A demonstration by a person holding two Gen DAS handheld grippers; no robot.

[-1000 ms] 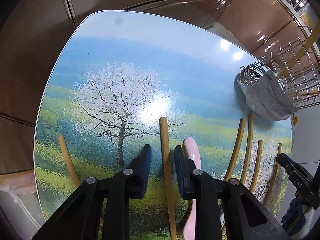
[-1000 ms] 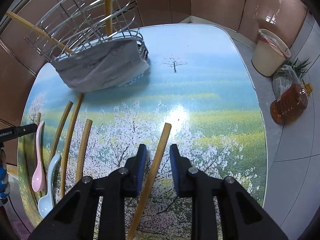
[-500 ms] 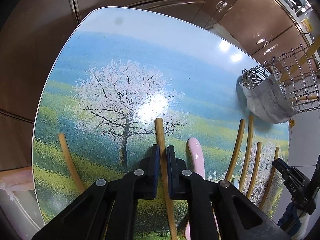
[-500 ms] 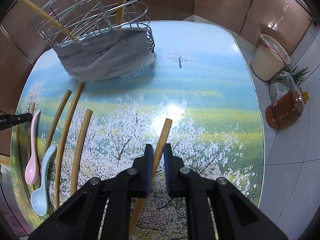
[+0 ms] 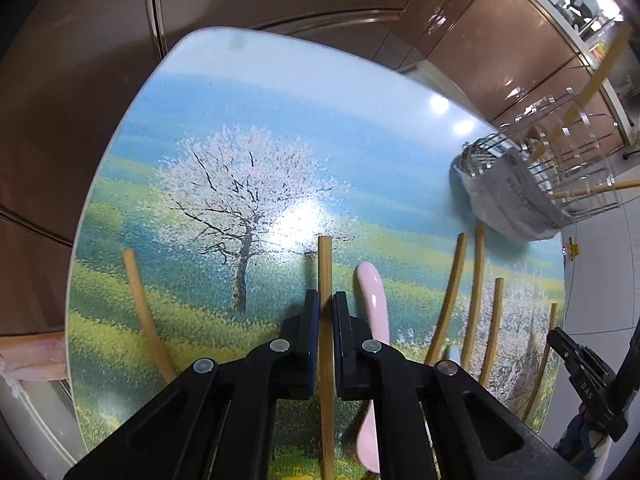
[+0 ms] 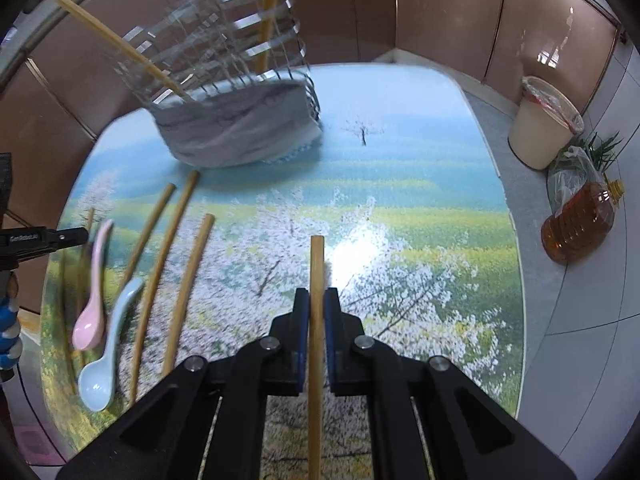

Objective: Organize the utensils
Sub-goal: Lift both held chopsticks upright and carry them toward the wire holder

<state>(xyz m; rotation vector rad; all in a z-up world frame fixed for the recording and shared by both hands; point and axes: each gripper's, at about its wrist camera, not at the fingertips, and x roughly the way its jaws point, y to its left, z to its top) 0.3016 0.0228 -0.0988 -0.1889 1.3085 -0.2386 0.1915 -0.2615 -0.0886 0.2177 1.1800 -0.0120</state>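
On the table (image 6: 420, 152) the rack (image 6: 240, 92) stands at eleven o'clock from the right gripper (image 6: 316, 304), two sticks standing in it. Loose sticks (image 6: 188, 284) lie in a row at nine o'clock, two spoons (image 6: 94, 292) beyond them (side by side). Bin (image 6: 544, 128) and bottle (image 6: 580, 224) sit off-table at two.

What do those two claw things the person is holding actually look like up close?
Both look alike: the left claw and right claw are matte black plastic, with angular linkage arms joined by round silver rivets. Each has two flat fingers lined with blue pads. Seen from the side, one carries small white lettering, too small to read.
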